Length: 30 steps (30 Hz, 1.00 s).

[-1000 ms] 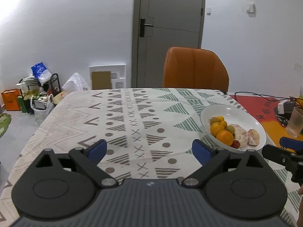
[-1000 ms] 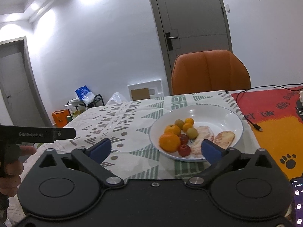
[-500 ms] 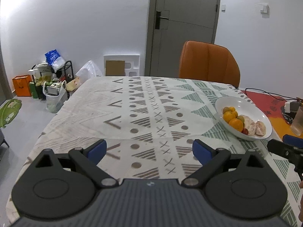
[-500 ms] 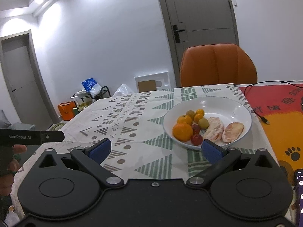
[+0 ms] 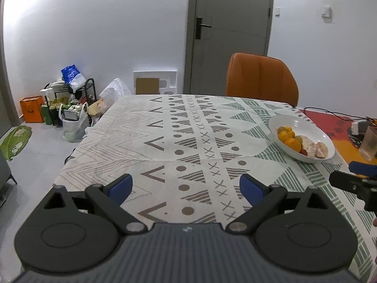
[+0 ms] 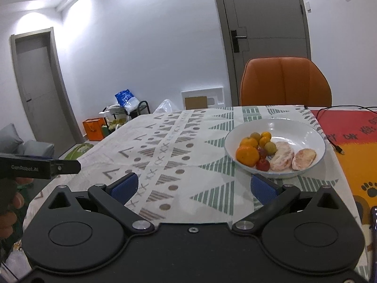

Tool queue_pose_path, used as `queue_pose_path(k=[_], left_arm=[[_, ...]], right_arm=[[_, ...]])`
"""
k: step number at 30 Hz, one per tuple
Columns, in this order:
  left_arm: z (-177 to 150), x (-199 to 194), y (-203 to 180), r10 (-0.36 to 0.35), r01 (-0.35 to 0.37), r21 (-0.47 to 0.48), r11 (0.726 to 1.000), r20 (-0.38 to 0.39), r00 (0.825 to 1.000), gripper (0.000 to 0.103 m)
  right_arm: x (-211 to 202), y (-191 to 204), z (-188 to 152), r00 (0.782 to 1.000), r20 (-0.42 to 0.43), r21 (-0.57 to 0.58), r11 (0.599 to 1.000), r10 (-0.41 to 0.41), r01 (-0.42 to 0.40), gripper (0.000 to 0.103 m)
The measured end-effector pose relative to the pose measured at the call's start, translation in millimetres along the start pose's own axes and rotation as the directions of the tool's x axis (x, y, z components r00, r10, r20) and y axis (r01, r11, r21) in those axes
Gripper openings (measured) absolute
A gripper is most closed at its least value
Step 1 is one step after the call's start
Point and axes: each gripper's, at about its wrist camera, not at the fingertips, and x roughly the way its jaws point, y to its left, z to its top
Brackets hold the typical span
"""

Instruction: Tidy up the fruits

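A: Where is the fruit?

B: All of it sits in a white bowl (image 6: 306, 127) on the worktop (image 5: 179, 127), towards its right side, on the patterned cloth (image 6: 179, 146) beside a red and orange mat (image 6: 353, 136). There is a big orange (image 6: 247, 156) at the near edge, smaller oranges (image 6: 265, 138) behind it, a greenish round fruit (image 6: 270, 148), a small red fruit (image 6: 262, 165) and two peeled pale pieces (image 6: 282, 158) lying side by side.

A: And the left hand-held gripper (image 5: 186, 184)?

B: Its two blue-tipped fingers (image 5: 121, 186) stand wide apart with nothing between them. It hangs over the near part of the cloth, well to the left of the bowl.

A: The right hand-held gripper (image 6: 193, 187)?

B: Also spread wide and holding nothing. Its right finger (image 6: 262, 188) is close to the near rim of the bowl in the right wrist view, but I cannot tell whether it touches.

A: Anything else around?

B: An orange chair (image 5: 261, 80) stands at the far side of the worktop, with a grey door (image 5: 231, 30) behind it. A black cable (image 6: 334, 110) runs across the mat.
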Motion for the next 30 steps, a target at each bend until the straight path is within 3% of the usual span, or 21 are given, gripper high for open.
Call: queue_pose_path(k=[12, 30], left_arm=[[-14.4, -21.7, 13.6, 0.010, -0.009, -0.039, 0.999, 0.012, 1.000, 0.097], [-15.1, -33.6, 11.0, 0.003, -0.002, -0.009, 1.000, 0.045, 0.999, 0.097]], right_arm=[[-21.3, 8.1, -3.4, 1.000, 0.024, 0.013, 1.000, 0.005, -0.006, 0.103], [-29.1, 16.9, -6.4, 0.999, 0.039, 0.001, 1.000, 0.024, -0.024, 0.103]])
